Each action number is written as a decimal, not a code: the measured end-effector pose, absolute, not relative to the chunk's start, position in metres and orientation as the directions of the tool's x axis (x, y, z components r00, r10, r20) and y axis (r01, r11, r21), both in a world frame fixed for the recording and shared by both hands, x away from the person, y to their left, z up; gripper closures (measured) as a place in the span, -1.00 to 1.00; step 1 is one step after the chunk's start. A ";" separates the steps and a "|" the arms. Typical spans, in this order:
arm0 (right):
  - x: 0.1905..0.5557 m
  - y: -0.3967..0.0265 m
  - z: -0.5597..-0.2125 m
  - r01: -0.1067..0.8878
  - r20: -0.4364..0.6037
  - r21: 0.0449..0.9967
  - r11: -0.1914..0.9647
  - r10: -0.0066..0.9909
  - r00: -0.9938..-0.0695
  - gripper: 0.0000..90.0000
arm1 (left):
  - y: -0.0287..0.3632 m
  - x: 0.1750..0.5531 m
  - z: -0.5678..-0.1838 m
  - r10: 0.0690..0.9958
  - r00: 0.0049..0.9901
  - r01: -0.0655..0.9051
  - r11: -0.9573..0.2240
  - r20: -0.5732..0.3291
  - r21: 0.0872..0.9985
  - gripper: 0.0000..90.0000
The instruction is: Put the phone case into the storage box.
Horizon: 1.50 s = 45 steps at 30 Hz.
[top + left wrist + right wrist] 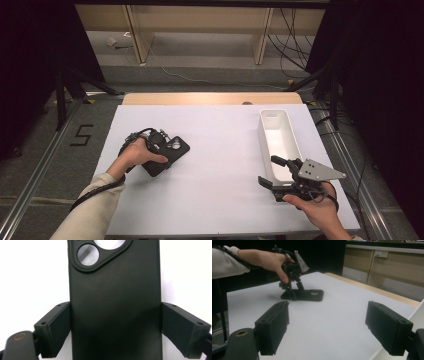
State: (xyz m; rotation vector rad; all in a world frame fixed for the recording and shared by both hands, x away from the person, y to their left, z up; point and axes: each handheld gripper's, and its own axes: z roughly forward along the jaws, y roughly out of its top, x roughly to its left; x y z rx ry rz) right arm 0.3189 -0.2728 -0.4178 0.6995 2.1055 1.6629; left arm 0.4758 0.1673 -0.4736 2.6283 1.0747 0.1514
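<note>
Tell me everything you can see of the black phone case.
The black phone case looks like matte, soft plastic, with a raised camera surround holding round cutouts at one end. It lies flat, back up, on the white table, left of centre. The left gripper comes down over it, one jaw along each long edge; whether they press it is unclear.

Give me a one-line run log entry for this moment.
left gripper: jaws straddling black phone case, flat on table | right gripper: open, empty, beside white bin
</note>
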 end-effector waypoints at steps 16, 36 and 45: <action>0.319 -0.273 -0.418 0.158 0.020 0.970 0.182 0.590 -0.807 -0.55 | 0.169 0.471 -0.474 0.704 0.710 0.664 -0.665 -0.010 0.342 -0.67; 0.319 -0.273 -0.418 0.160 0.025 0.971 0.176 0.592 -0.805 -0.55 | 0.168 0.461 -0.465 0.699 0.715 0.630 -0.637 -0.011 0.445 -0.66; 0.319 -0.274 -0.417 0.158 0.016 0.971 0.180 0.610 -0.793 -0.60 | 0.165 0.456 -0.456 0.713 0.701 0.595 -0.569 -0.021 0.567 -0.66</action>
